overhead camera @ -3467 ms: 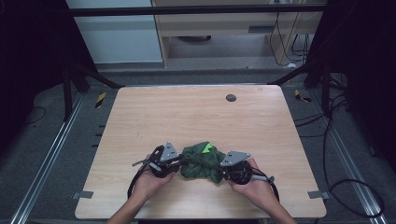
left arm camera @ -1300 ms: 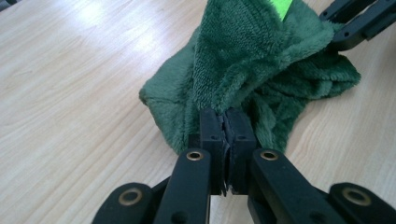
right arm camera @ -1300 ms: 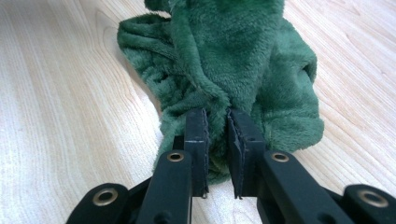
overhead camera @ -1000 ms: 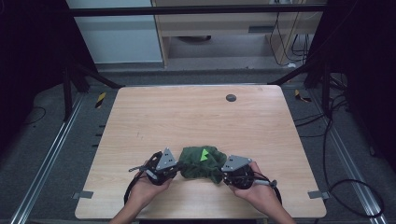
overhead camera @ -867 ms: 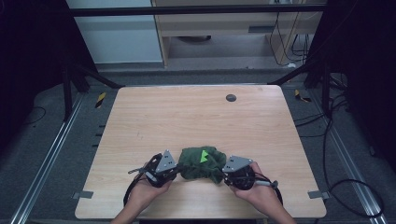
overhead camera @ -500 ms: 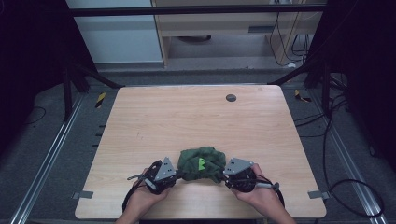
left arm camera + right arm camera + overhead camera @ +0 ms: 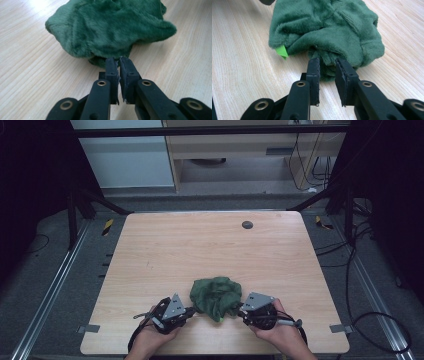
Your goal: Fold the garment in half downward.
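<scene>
Two black tools, left tool [image 7: 190, 311] and right tool [image 7: 242, 308] (grey three-cornered top plates, brass-ringed jaw screws, trailing black cables)

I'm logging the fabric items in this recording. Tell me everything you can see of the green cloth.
The green cloth is dark green and plush, with a short fuzzy pile, crumpled into a rounded heap. It lies on the wooden table near the front edge, between the left gripper and the right gripper. A small bright green tag sticks out at its lower edge. Each gripper's jaws meet its edge; the right jaws have fabric between them.
</scene>
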A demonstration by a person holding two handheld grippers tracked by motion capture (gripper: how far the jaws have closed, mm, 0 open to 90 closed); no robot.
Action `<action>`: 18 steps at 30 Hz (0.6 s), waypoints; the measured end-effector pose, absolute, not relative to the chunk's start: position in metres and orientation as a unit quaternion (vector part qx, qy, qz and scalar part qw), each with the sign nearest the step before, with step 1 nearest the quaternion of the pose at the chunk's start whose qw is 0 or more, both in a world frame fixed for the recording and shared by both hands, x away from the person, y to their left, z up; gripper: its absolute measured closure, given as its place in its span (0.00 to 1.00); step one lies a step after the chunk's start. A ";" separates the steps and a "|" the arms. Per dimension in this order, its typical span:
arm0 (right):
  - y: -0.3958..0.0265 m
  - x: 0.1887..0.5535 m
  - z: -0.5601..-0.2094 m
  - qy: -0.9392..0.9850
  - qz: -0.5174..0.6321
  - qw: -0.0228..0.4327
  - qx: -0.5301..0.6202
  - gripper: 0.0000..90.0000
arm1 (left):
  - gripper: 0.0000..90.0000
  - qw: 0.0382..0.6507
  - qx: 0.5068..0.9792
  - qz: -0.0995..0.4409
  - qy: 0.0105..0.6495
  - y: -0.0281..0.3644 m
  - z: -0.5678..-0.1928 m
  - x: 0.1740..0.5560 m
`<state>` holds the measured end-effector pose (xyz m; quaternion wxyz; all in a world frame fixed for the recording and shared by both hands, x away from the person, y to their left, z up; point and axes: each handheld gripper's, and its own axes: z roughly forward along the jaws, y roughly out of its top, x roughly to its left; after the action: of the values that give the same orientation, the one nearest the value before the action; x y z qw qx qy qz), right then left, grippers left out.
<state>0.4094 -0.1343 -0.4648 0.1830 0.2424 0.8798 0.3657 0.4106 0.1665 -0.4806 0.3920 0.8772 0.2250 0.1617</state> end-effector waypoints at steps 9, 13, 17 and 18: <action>-0.151 0.413 -0.461 0.866 0.358 0.198 0.288 0.49 | 0.50 0.375 0.870 0.192 0.256 0.175 -0.474 0.416; -0.165 0.425 -0.463 0.853 0.350 0.206 0.327 0.34 | 0.32 0.360 0.870 0.184 0.283 0.185 -0.470 0.432; -0.179 0.441 -0.466 0.841 0.347 0.201 0.362 0.25 | 0.20 0.348 0.867 0.174 0.312 0.195 -0.470 0.450; -0.182 0.445 -0.467 0.839 0.345 0.197 0.372 0.22 | 0.19 0.345 0.865 0.173 0.320 0.198 -0.471 0.455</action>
<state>0.4449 -0.1820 -0.4670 0.1969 0.3719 0.8388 0.3453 0.4550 0.1984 -0.4709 0.3453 0.8652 0.3197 0.1731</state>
